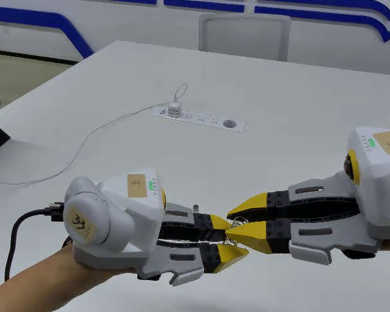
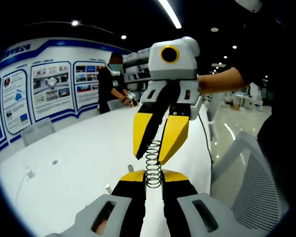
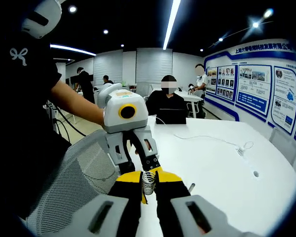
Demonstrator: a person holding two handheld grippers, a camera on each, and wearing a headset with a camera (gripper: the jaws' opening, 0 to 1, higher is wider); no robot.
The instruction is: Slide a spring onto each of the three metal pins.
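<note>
1. It's a bright open office. A white wall with a broad blue stripe (image 1: pixel 39 18) runs behind the far side, and poster boards (image 2: pixel 49 89) line another wall. Long ceiling strip lights (image 3: pixel 171 22) hang overhead, and other people stand and sit at desks further off.
2. The big white bench (image 1: pixel 279 84) is smooth and matt. A pale grey chair (image 1: pixel 244 36) is pushed in at its far edge, and a mesh-backed chair (image 3: pixel 74 187) stands close by the person.
3. The left tool (image 2: pixel 153 180) and the right tool (image 3: pixel 148 185) are lifted clear of the bench and meet nose to nose. My guess is that the small part is being steadied from both ends, or passed across, before it goes to a pin.
4. A white socket strip (image 1: pixel 198 119) is set into the bench. A thin white cable (image 1: pixel 104 133) trails from it toward the left edge.
5. The small coiled steel spring (image 2: pixel 153 160) hangs in the air between the tools, not on the bench. The left tool is clenched on one end and the right tool's yellow tips pinch the other. I can't tell whether anything runs inside the coil.
6. What looks like a short grey metal pin (image 2: pixel 130 168) stands on the bench just beyond the tools. It has no spring on it, so I'd say that pin is yet to be done.
</note>
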